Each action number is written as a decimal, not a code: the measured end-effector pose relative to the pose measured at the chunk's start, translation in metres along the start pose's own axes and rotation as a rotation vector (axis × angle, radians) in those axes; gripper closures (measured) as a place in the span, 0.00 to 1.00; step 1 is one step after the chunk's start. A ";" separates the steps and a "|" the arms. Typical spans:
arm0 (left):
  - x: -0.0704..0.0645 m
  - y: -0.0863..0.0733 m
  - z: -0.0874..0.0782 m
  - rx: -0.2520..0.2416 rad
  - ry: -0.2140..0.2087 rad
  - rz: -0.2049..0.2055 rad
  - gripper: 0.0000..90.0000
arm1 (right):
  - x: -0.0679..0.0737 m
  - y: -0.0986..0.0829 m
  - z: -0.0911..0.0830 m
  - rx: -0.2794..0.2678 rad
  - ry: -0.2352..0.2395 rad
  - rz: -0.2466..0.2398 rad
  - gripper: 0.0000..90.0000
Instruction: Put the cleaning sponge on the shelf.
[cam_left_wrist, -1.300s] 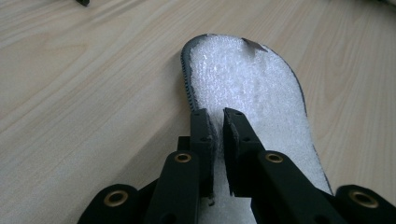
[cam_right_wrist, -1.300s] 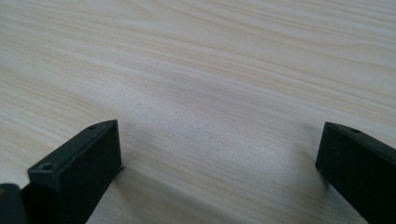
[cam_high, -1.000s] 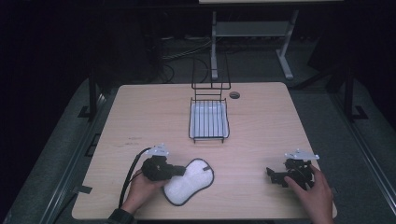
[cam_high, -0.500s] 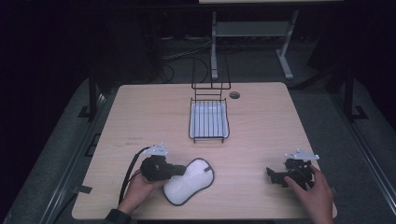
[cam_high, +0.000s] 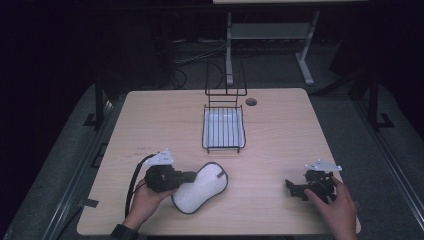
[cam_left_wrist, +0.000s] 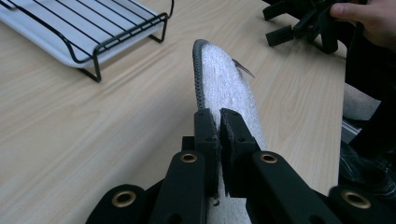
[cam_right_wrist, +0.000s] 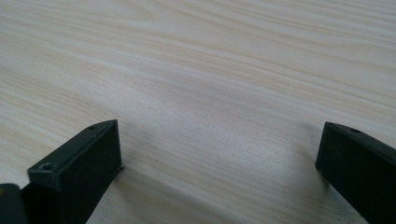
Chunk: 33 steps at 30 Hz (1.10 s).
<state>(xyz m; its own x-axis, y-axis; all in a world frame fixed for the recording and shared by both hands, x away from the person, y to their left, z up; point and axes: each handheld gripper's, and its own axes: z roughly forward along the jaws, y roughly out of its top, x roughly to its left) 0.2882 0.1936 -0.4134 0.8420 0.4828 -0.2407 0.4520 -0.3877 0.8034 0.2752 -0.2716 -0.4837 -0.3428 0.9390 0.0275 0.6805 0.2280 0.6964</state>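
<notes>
The left gripper (cam_left_wrist: 218, 123) pinches the near end of the white insole (cam_high: 200, 187) at the table's (cam_high: 280, 130) front-left — soft, light, probably floppy, so that bound edge suits. The right gripper (cam_high: 306, 189) rests spread wide, empty — apart.

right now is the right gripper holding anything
No, the right gripper has its jaws wide apart over bare table, with nothing between them.
</notes>
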 end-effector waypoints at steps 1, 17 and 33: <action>0.000 0.001 -0.001 -0.006 0.002 0.000 0.96 | 0.000 0.000 0.000 0.000 0.000 0.000 0.00; 0.012 0.012 -0.010 -0.055 0.040 -0.009 0.96 | 0.000 0.000 0.000 0.000 -0.001 0.000 0.00; 0.026 0.025 0.000 -0.071 0.052 -0.008 0.96 | 0.000 0.000 0.000 0.000 -0.001 0.000 0.00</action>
<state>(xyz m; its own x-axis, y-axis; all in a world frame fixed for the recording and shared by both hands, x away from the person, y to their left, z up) 0.3214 0.1966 -0.3993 0.8214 0.5262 -0.2200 0.4349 -0.3282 0.8386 0.2754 -0.2715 -0.4837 -0.3420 0.9393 0.0269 0.6805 0.2279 0.6964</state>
